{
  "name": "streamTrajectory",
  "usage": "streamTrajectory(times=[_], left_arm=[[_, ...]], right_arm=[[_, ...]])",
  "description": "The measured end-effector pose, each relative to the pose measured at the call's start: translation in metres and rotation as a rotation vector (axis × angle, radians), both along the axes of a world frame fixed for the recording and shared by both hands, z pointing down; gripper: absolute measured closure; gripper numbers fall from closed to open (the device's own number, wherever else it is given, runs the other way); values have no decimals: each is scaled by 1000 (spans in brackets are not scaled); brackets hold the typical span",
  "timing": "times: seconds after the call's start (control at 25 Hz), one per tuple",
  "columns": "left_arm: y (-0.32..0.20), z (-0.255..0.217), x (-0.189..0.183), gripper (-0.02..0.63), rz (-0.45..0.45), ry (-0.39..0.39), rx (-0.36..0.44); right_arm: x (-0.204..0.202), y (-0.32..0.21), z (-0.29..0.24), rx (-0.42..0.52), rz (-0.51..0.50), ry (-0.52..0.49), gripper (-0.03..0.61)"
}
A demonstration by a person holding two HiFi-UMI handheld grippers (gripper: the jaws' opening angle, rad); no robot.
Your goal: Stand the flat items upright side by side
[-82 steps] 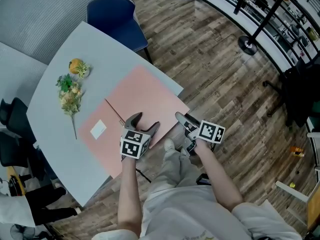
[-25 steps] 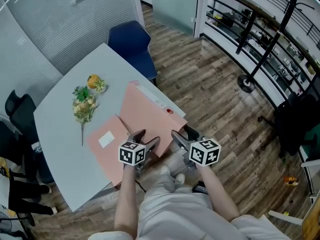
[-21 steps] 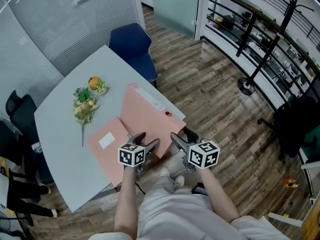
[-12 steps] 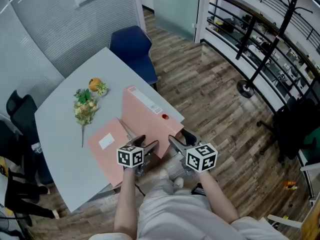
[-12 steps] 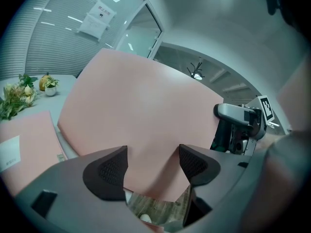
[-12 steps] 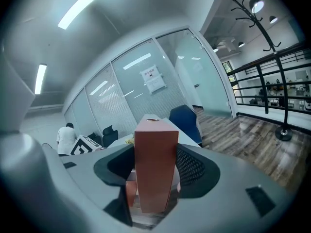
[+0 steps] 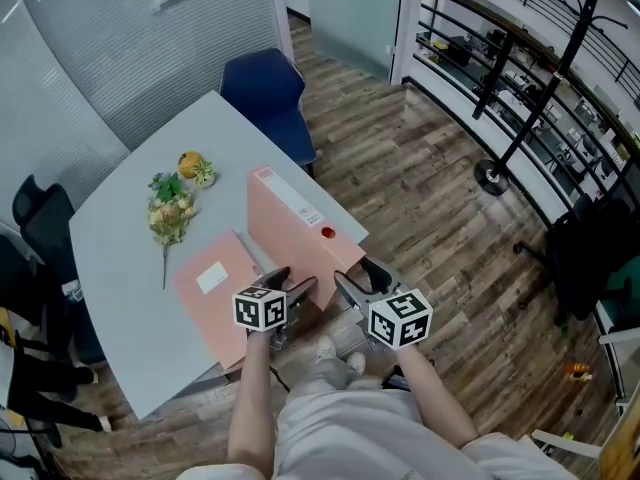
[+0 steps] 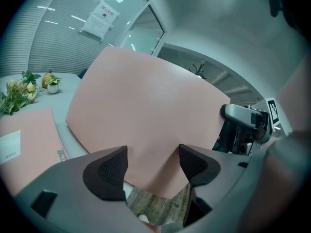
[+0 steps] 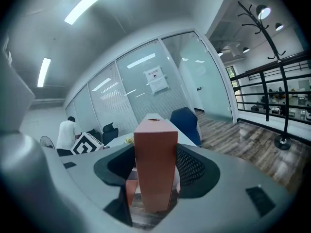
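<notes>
At frame centre: binder (image 7: 295, 230), judged stiff, weighty; clamped across its near edge by right gripper (image 7: 356, 275); left gripper (image 7: 292, 280) spread, gripping nothing.

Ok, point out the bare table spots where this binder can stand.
Bare: the table left of the flowers, and its far corner between flowers and chair. Crowded: the near edge, with folder and binder.

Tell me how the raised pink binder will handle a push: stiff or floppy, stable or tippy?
Probably stiff: the pink binder shows a flat, unbent cover though only the right gripper clamps its spine. Likely tippy: it stands on a narrow edge, tall for that base, so a sideways push may topple it.
</notes>
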State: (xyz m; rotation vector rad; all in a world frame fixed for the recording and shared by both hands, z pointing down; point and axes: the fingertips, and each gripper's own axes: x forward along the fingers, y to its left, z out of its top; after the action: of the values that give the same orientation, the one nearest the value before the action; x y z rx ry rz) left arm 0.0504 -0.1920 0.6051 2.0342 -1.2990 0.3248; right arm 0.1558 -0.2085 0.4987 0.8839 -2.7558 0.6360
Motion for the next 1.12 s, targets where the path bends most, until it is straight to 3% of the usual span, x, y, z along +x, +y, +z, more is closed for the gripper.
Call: streamTrajectory(times=[0.56, 1.12], left_arm=[[1, 9, -5, 296, -20, 4, -27], [7, 9, -10, 296, -9, 14, -35]], right_arm=[[-24, 26, -8, 196, -90, 166, 302], [-24, 28, -2, 251, -64, 261, 302]])
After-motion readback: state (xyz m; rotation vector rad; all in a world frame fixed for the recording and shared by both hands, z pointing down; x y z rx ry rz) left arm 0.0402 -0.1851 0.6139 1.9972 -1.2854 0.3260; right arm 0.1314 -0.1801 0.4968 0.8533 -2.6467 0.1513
